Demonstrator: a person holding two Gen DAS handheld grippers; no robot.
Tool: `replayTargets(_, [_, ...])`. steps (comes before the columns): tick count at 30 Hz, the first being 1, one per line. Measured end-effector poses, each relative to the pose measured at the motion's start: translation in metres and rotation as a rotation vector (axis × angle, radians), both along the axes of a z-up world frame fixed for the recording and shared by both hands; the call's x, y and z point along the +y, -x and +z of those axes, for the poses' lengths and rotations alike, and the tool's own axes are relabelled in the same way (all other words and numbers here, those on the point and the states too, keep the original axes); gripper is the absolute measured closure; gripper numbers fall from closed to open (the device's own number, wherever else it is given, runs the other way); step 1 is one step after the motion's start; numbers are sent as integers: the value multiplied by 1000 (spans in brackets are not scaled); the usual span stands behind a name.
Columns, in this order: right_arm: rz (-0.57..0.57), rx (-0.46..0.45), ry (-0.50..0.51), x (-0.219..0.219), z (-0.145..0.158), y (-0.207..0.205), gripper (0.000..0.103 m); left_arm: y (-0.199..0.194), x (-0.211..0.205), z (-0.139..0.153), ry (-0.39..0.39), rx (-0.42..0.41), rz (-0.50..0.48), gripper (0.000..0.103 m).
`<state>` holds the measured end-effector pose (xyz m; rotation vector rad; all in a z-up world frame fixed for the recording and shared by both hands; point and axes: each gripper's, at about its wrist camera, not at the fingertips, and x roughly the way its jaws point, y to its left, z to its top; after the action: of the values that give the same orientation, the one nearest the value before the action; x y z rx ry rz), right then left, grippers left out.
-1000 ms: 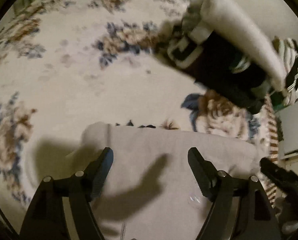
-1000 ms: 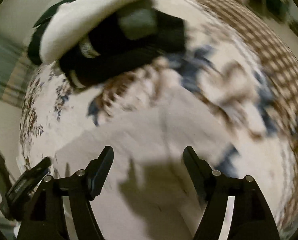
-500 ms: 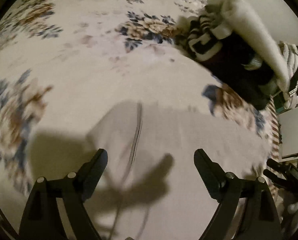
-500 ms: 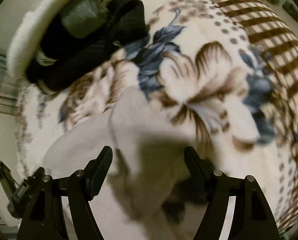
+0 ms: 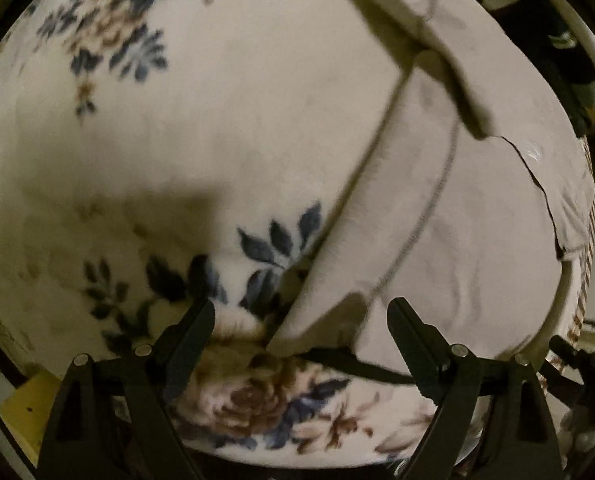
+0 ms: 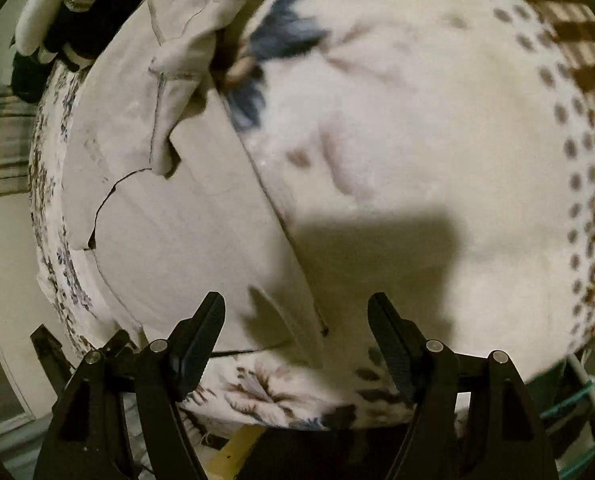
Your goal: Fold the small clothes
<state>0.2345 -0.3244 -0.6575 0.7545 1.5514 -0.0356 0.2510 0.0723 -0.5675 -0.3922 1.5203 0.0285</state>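
Observation:
A pale grey garment (image 5: pixel 477 216) lies spread on a floral blanket (image 5: pixel 217 128), with one sleeve folded across its upper part (image 5: pixel 429 36). My left gripper (image 5: pixel 301 332) is open and empty, hovering just above the garment's near left corner. In the right wrist view the same garment (image 6: pixel 177 216) lies at left, its sleeve (image 6: pixel 185 52) bunched at the top. My right gripper (image 6: pixel 297 332) is open and empty above the garment's near right corner and side edge.
A pile of dark and white clothes (image 6: pixel 69 4) sits beyond the garment, also at the top right of the left wrist view (image 5: pixel 553 40). The blanket's brown checked border (image 6: pixel 585 60) runs along the right. A yellow object (image 5: pixel 29 412) lies at lower left.
Both grippers have pulled back towards the near edge of the garment and apart. The garment's full body and folded sleeve now show. Both stay open.

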Motion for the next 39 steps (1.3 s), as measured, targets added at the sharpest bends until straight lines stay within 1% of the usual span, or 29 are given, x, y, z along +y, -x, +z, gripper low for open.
replayTargets(1, [7, -16, -4, 4, -4, -2, 42, -2, 0, -4, 2, 1, 6, 15])
replayTargets(2, [14, -23, 4, 5, -6, -6, 73, -4, -2, -7, 1, -1, 7, 16])
replayTargets(3, [7, -13, 29, 5, -8, -6, 99, -6, -5, -9, -6, -6, 3, 16])
replayTargets(5, [-64, 2, 70, -11, -9, -5, 99, -9, -9, -10, -16, -18, -10, 16])
replayTargets(6, [-116, 19, 92, -24, -11, 1, 99, -11, -11, -10, -17, -21, -15, 16])
replayTargets(8, [-170, 61, 136, -41, -16, 10, 99, -12, -13, -9, -14, -28, -18, 16])
replayTargets(10, [-193, 74, 88, -51, -21, 18, 99, -13, -13, -9, -7, -34, -17, 16])
replayTargets(11, [-181, 60, 49, -50, -18, 20, 99, -13, -12, -8, -6, -36, -17, 16])
replayTargets(13, [-164, 32, 13, -51, -10, 25, 98, -12, -12, -8, -5, -44, -17, 18])
replayTargets(14, [-151, 7, -30, -48, -5, 25, 93, -8, -8, -7, -4, -49, -18, 22])
replayTargets(15, [-140, -9, -51, -44, -1, 25, 73, -7, -9, -6, -3, -57, -21, 30])
replayTargets(16, [-132, -26, -68, -40, 1, 26, 60, 5, -1, -1, -2, -63, -25, 36])
replayTargets(17, [-128, -40, -82, -35, 3, 25, 43, 7, -3, 0, 1, -70, -33, 53])
replayTargets(18, [-123, -60, -102, -29, 4, 24, 40, 10, -6, 1, 9, -74, -42, 77])
replayTargets(19, [-108, -58, -106, -22, 4, 20, 40, 11, -9, 1, 16, -69, -55, 83])
replayTargets(20, [-78, -33, -91, -17, -1, 17, 40, 12, -13, -1, 13, -60, -73, 88])
replayTargets(21, [-46, -1, -70, -10, -8, 16, 40, 14, -16, 0, 10, -67, -87, 94])
replayTargets(22, [-30, 18, -54, -6, -13, 15, 40, 15, -17, 2, 12, -75, -93, 96])
replayTargets(23, [-20, 36, -39, -3, -18, 16, 45, 17, -18, 4, 12, -79, -100, 97])
replayTargets(24, [-30, 26, -43, -1, -21, 17, 70, 18, -19, 6, 17, -84, -99, 98])
replayTargets(25, [-41, 19, -44, 0, -21, 19, 85, 19, -17, 9, 30, -89, -92, 98])
replayTargets(26, [-44, 24, -39, -2, -22, 22, 95, 20, -15, 12, 47, -93, -78, 99])
replayTargets(27, [-54, 14, -43, -2, -19, 24, 95, 22, -11, 16, 69, -95, -56, 99])
replayTargets(29, [-76, -14, -54, -3, -12, 27, 98, 23, -2, 22, 139, -88, 2, 99])
replayTargets(31, [-109, -28, -99, -8, -3, 26, 99, 23, 12, 26, 257, -63, 109, 99])
replayTargets(33, [-150, -33, -152, -15, 7, 24, 99, 19, 24, 32, 342, -57, 198, 99])
replayTargets(35, [-190, -35, -207, -23, 16, 22, 99, 9, 31, 42, 388, -74, 243, 101])
replayTargets(36, [-206, -38, -231, -28, 21, 20, 99, 0, 35, 50, 400, -92, 257, 101])
replayTargets(39, [-258, -49, -288, -37, 30, 7, 99, -23, 44, 57, 420, -127, 286, 101])
